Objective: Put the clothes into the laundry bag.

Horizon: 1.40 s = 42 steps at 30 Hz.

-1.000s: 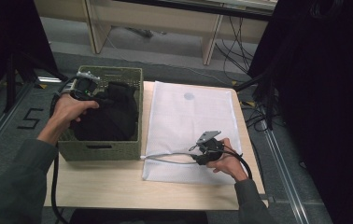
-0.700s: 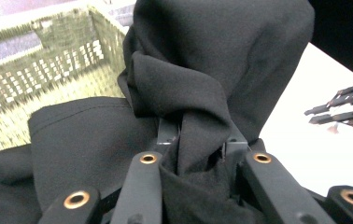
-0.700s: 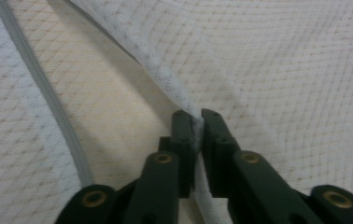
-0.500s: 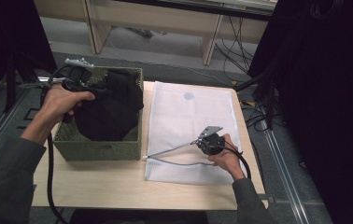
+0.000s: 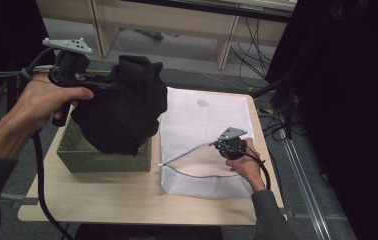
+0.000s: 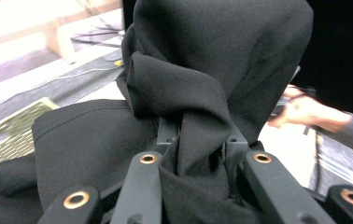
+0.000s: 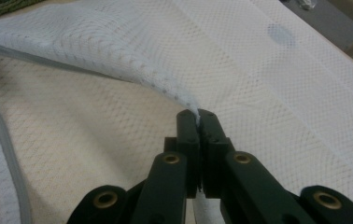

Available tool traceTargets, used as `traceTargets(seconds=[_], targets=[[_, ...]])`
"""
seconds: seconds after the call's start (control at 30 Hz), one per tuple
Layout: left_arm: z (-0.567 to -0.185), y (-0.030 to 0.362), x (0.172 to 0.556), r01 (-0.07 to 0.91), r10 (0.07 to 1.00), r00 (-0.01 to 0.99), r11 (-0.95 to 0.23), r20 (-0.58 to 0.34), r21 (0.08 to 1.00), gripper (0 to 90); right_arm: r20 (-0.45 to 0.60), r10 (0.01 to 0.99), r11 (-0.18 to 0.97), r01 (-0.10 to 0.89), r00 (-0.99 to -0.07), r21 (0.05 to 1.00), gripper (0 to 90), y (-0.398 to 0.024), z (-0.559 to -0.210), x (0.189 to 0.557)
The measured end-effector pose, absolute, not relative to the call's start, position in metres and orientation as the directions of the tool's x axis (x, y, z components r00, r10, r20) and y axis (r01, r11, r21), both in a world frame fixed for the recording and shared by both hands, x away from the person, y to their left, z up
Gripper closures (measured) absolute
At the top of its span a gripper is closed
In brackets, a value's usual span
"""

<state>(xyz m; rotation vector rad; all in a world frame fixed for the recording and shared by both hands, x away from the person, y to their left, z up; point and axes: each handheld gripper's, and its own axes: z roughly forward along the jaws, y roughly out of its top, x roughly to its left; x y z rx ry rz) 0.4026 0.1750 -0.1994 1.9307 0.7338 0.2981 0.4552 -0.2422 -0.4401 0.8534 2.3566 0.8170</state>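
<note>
Left hand-held gripper, garment (hanging lengthwise)

The left hand holds the left gripper raised, forearm reaching up from the lower left, jaws clamped on a bunched fold of black garment. The right hand keeps low, the right gripper pinching the upper edge of a white mesh laundry bag, jaws closed
</note>
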Motion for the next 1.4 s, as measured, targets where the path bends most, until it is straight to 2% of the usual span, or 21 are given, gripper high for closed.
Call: traceTargets(seconds=[0.03, 0.13, 0.17, 0.2, 0.23, 0.27, 0.43, 0.7, 1.0, 1.23, 1.27, 1.33, 1.37, 1.4], targets=[[-0.199, 0.164, 0.389, 0.338, 0.583, 0.806, -0.317, -0.099, 0.886, 75.6, -0.259, 0.685, 0.629, 0.373, -0.681, 0.682, 89.8, -0.243, -0.438, 0.457], [-0.203, 0.154, 0.378, 0.324, 0.548, 0.830, -0.327, -0.101, 0.888, 75.6, -0.244, 0.703, 0.606, 0.383, -0.668, 0.697, 89.8, -0.243, -0.434, 0.456], [-0.211, 0.142, 0.368, 0.314, 0.510, 0.853, -0.333, -0.110, 0.889, 75.6, -0.270, 0.695, 0.610, 0.348, -0.667, 0.711, 89.9, -0.244, -0.430, 0.457], [-0.211, 0.142, 0.368, 0.314, 0.510, 0.853, -0.333, -0.110, 0.889, 75.6, -0.270, 0.695, 0.610, 0.348, -0.667, 0.711, 89.9, -0.244, -0.430, 0.457], [-0.216, 0.135, 0.364, 0.308, 0.482, 0.868, -0.341, -0.116, 0.888, 75.5, -0.267, 0.722, 0.584, 0.354, -0.639, 0.731, 89.9, -0.242, -0.423, 0.453], [-0.228, 0.122, 0.360, 0.307, 0.441, 0.888, -0.357, -0.130, 0.882, 75.6, -0.301, 0.713, 0.592, 0.314, -0.633, 0.742, 89.9, -0.243, -0.419, 0.454], [-0.260, 0.088, 0.358, 0.313, 0.369, 0.915, -0.400, -0.161, 0.861, 75.5, -0.319, 0.715, 0.580, 0.273, -0.622, 0.768, 89.9, -0.240, -0.404, 0.452], [-0.317, 0.039, 0.378, 0.362, 0.328, 0.917, -0.449, -0.226, 0.817, 75.2, -0.290, 0.733, 0.534, 0.257, -0.615, 0.806, 89.9, -0.246, -0.393, 0.451], [-0.387, -0.016, 0.414, 0.418, 0.385, 0.892, -0.508, -0.236, 0.753, 74.9, -0.299, 0.738, 0.525, 0.236, -0.605, 0.818, 89.9, -0.242, -0.381, 0.445], [-0.404, -0.037, 0.419, 0.453, 0.361, 0.882, -0.477, -0.302, 0.753, 74.5, -0.314, 0.728, 0.532, 0.213, -0.610, 0.820, 89.9, -0.239, -0.377, 0.442], [-0.404, -0.038, 0.423, 0.461, 0.375, 0.877, -0.473, -0.302, 0.751, 74.5, -0.311, 0.732, 0.527, 0.216, -0.606, 0.822, 89.9, -0.238, -0.376, 0.440], [-0.406, -0.040, 0.432, 0.449, 0.431, 0.870, -0.492, -0.240, 0.746, 74.4, -0.312, 0.726, 0.531, 0.210, -0.613, 0.821, 89.9, -0.236, -0.374, 0.438], [-0.410, -0.042, 0.442, 0.487, 0.472, 0.844, -0.471, -0.256, 0.736, 74.1, -0.337, 0.710, 0.548, 0.185, -0.618, 0.816, 89.9, -0.234, -0.372, 0.435], [-0.410, -0.042, 0.442, 0.487, 0.472, 0.844, -0.471, -0.256, 0.736, 73.7, -0.337, 0.710, 0.548, 0.185, -0.618, 0.816, 89.9, -0.234, -0.372, 0.435]])
